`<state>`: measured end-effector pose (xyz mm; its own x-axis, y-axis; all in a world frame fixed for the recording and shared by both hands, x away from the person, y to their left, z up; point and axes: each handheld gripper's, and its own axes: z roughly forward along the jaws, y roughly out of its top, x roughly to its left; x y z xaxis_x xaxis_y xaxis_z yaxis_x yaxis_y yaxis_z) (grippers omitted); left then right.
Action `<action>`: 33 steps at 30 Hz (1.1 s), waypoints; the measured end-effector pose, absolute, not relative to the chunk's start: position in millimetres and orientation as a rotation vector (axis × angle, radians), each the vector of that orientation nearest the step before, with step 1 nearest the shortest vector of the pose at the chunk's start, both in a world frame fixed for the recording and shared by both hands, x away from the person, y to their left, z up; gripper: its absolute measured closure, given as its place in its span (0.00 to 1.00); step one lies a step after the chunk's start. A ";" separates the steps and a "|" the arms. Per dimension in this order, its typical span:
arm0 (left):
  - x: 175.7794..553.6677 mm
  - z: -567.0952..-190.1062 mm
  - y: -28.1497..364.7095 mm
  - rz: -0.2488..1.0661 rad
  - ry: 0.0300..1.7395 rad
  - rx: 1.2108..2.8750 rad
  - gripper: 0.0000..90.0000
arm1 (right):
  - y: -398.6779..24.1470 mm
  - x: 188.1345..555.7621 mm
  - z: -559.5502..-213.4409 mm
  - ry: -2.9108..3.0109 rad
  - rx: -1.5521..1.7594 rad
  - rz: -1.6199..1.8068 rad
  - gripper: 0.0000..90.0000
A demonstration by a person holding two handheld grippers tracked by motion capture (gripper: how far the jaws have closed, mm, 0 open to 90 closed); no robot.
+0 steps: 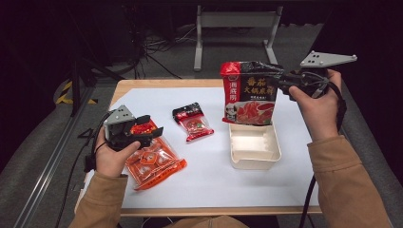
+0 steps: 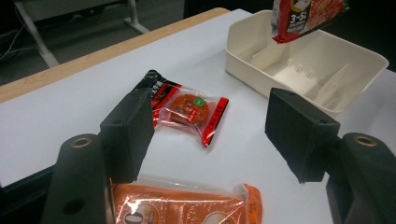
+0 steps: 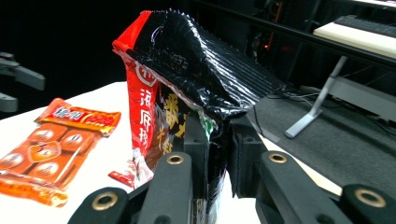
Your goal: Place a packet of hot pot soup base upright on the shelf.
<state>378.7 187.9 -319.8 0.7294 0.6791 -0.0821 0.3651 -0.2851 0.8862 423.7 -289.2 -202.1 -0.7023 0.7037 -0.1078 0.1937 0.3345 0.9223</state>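
A large red and black sauce bag [image 1: 249,92] hangs in the air above the far end of a cream tray [image 1: 254,161], with my right gripper [image 1: 281,81] shut on its black top corner. In the right gripper view the jaws [image 3: 219,144] pinch the crumpled bag [image 3: 187,84]. My left gripper [image 1: 142,130] is open and hovers over an orange snack packet [image 1: 154,161] at the table's left. In the left gripper view its jaws [image 2: 215,135] stand wide apart, with nothing between them; the orange packet [image 2: 187,207] lies below. A small red packet [image 2: 189,109] lies beyond.
A white sheet [image 1: 209,175] covers the wooden table. The small red packet [image 1: 192,122] lies between the orange packet and the tray. The tray [image 2: 355,56] has inner dividers and nothing in it. A metal frame leg [image 1: 197,42] stands on the floor behind.
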 end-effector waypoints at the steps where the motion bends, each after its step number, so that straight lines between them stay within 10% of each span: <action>1: 378.6 -320.3 188.1 0.380 0.810 1.901 0.37 | -290.3 426.6 -202.2 2.099 0.792 1.349 0.88; 33: 381.1 -335.1 200.6 0.456 0.786 1.814 0.36 | -301.5 481.7 -235.9 2.015 0.790 1.308 0.88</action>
